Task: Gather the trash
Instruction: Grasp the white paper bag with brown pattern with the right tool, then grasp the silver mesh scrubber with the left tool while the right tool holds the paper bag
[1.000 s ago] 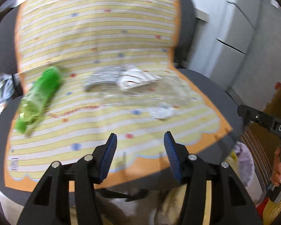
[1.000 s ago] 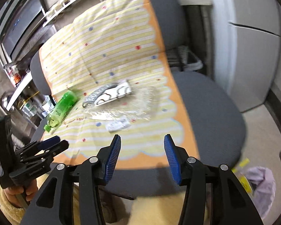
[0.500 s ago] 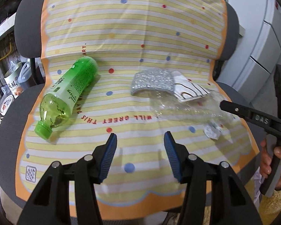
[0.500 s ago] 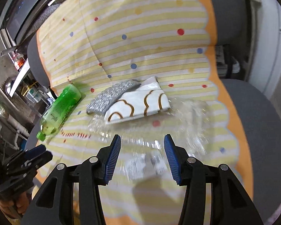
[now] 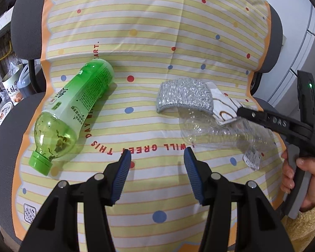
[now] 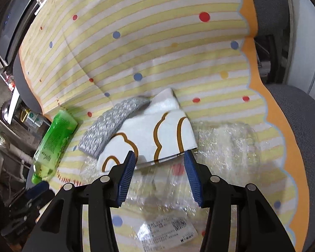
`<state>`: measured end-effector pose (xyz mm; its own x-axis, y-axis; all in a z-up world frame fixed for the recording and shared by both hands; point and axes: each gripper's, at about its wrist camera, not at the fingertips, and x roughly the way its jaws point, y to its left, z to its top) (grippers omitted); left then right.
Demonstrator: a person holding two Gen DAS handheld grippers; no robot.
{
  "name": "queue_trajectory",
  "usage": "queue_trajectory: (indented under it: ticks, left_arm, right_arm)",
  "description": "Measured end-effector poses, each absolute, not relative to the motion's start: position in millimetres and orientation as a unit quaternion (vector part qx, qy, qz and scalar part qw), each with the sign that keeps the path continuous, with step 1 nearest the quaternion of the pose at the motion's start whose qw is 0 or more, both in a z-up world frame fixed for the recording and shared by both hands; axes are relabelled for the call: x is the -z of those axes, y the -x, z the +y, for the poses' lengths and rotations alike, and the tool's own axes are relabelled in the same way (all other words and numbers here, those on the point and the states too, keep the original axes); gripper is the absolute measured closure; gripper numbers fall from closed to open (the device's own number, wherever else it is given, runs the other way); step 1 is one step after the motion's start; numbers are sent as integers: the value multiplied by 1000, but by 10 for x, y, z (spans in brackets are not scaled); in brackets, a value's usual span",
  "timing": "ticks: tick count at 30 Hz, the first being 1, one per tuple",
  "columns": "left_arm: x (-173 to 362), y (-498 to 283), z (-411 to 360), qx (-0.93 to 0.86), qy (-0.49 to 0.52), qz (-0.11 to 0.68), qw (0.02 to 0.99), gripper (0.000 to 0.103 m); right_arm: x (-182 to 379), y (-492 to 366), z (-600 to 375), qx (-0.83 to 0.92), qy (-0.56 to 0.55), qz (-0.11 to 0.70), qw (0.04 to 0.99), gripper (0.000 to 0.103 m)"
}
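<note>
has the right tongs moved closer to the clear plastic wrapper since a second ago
Yes. The right tongs have come forward over the striped cloth toward the chair back, and now hover open just above the clear plastic wrapper, at the white paper's edge.

Both views are brightly and evenly lit, with soft light falling from above. The green bottle [image 5: 73, 113] casts only a faint shadow on the striped cloth [image 5: 157, 31], and glare glints off the clear plastic wrap [image 5: 220, 130] and the silver pouch [image 5: 184, 94]. The left wrist view is sharp across the middle. The right wrist view is softer, slightly blurred near its lower edge where the wrap's white label [image 6: 168, 231] smears. Fisheye bending curves the chair [image 6: 300, 126] edges strongly, and black vignetting darkens all four corners. The background at the left edge is dim.
</note>
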<state>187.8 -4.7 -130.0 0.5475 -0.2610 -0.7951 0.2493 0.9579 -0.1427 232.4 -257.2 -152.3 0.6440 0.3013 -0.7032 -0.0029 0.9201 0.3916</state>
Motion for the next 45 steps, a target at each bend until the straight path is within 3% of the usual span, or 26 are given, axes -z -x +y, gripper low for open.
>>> queue_trajectory:
  ticks: [8, 13, 18, 20, 22, 28, 37, 40, 45]
  left_arm:
    - [1328, -1873, 26, 136, 14, 459, 878, 52]
    - [1330, -1840, 32, 134, 17, 458, 879, 52]
    - [1325, -1800, 53, 132, 17, 459, 879, 52]
    - [1331, -1794, 62, 132, 17, 460, 878, 52]
    - [1329, -1793, 66, 132, 16, 459, 878, 52]
    - [1253, -1819, 81, 129, 17, 449, 884, 52]
    - [1158, -1974, -94, 167, 18, 447, 879, 52]
    - [1187, -2114, -204, 179, 11, 452, 874, 41]
    - [1245, -2417, -390, 190, 6, 455, 870, 40]
  right_arm:
    - [1526, -2695, -2444, -93, -195, 396, 892, 51]
    - [1486, -2857, -2303, -104, -214, 399, 886, 32]
    - [1549, -3010, -2431, -80, -338, 397, 850, 30]
    - [1533, -3036, -2416, -49, -324, 410, 851, 43]
    - [1510, -3026, -2388, -40, -312, 414, 854, 65]
    - [1096, -2657, -2367, -75, -240, 370, 894, 97]
    - [500, -1781, -2482, -98, -109, 316, 937, 99]
    - [508, -1536, -2531, -91, -87, 318, 939, 99]
    - [593, -1362, -2619, -83, -96, 315, 940, 99]
